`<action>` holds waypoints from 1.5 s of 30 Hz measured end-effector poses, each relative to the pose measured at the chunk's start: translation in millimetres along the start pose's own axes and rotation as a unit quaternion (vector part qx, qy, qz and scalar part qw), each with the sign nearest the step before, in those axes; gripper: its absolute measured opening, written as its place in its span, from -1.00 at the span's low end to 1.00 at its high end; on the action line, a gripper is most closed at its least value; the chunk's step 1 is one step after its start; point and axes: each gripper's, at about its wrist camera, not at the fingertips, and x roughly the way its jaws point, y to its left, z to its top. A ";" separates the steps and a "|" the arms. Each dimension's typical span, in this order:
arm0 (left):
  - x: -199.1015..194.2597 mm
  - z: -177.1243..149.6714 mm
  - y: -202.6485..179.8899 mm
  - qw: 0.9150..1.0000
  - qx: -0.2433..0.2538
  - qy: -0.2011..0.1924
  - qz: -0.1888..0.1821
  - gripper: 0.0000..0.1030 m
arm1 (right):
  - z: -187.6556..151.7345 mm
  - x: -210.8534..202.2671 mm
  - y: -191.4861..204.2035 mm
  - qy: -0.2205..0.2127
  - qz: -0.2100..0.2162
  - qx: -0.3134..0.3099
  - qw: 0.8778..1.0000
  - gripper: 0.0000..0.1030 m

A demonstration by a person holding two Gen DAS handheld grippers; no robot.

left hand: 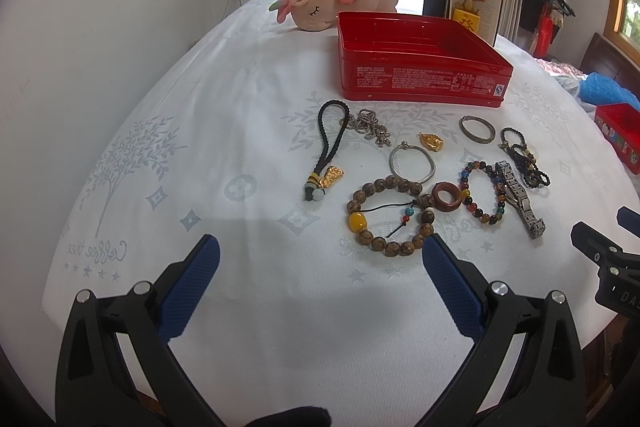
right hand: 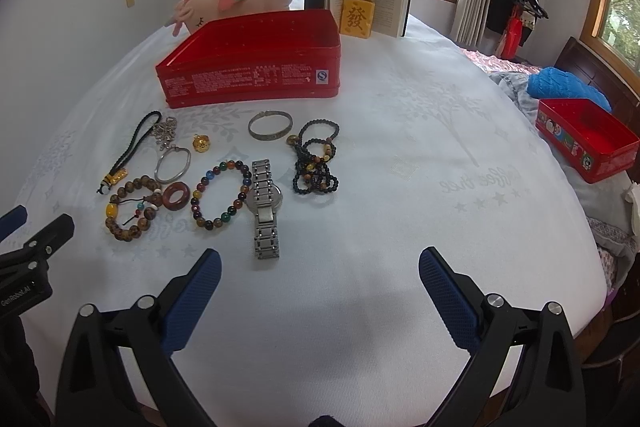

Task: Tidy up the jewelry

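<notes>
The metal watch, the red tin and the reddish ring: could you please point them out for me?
metal watch (right hand: 264,195), right wrist view, on the round case.
red tin (right hand: 248,81), right wrist view, on its printed front wall.
reddish ring (left hand: 449,203), left wrist view, on its lower band.

Small red tin (left hand: 620,137) cut by frame edge; box print (right hand: 248,77) illegible

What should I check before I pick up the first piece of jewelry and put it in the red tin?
1. Left tool open and empty: ok.
2. Right tool open and empty: ok.
3. Red tin lid off, ready to receive: ok.
4. Tin has room inside: cannot tell, its floor is mostly hidden.
5. Steel watch lies apart from the multicolour bead bracelet: not ok, they touch.
6. Black bead strand untangled: not ok, it lies looped over itself.
</notes>
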 end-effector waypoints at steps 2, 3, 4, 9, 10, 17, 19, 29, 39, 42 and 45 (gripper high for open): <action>6.9 -3.3 0.9 1.000 0.001 0.000 -0.001 0.95 | 1.9 4.2 2.7 0.001 0.001 0.000 1.000 0.93; 8.2 -3.9 1.6 1.000 0.001 0.000 -0.001 0.95 | 1.7 4.5 3.3 0.001 0.002 0.000 1.000 0.93; 3.5 -2.1 -1.7 1.000 0.001 0.000 -0.001 0.95 | 1.4 4.5 3.8 0.001 0.003 0.000 1.000 0.93; 4.4 0.7 -0.7 1.000 0.001 0.004 -0.013 0.95 | 4.2 4.0 -0.3 0.001 0.017 -0.001 1.000 0.93; 6.2 1.3 1.5 1.000 0.001 0.009 -0.016 0.95 | 5.0 4.5 -1.5 0.002 0.022 -0.003 1.000 0.93; 26.5 13.6 31.6 0.998 -0.030 0.045 -0.020 0.94 | 14.0 11.9 -10.7 0.018 0.089 -0.014 0.996 0.93; 33.7 19.5 37.2 0.998 -0.030 0.050 -0.018 0.94 | 18.3 17.2 -15.1 0.030 0.115 -0.009 0.993 0.93; 89.1 55.0 37.2 0.992 -0.024 0.109 -0.053 0.75 | 36.2 28.5 -28.3 0.032 0.142 -0.001 0.989 0.85; 127.0 67.8 27.0 0.982 -0.018 0.168 -0.087 0.33 | 43.0 48.9 -32.5 0.049 0.145 0.003 0.988 0.59; 128.4 67.3 22.7 0.982 -0.008 0.171 -0.081 0.15 | 43.6 50.2 -32.0 0.048 0.144 0.000 0.988 0.58; 129.7 68.1 20.5 0.982 -0.004 0.172 -0.081 -0.04 | 46.0 53.4 -33.6 0.048 0.140 0.001 0.989 0.55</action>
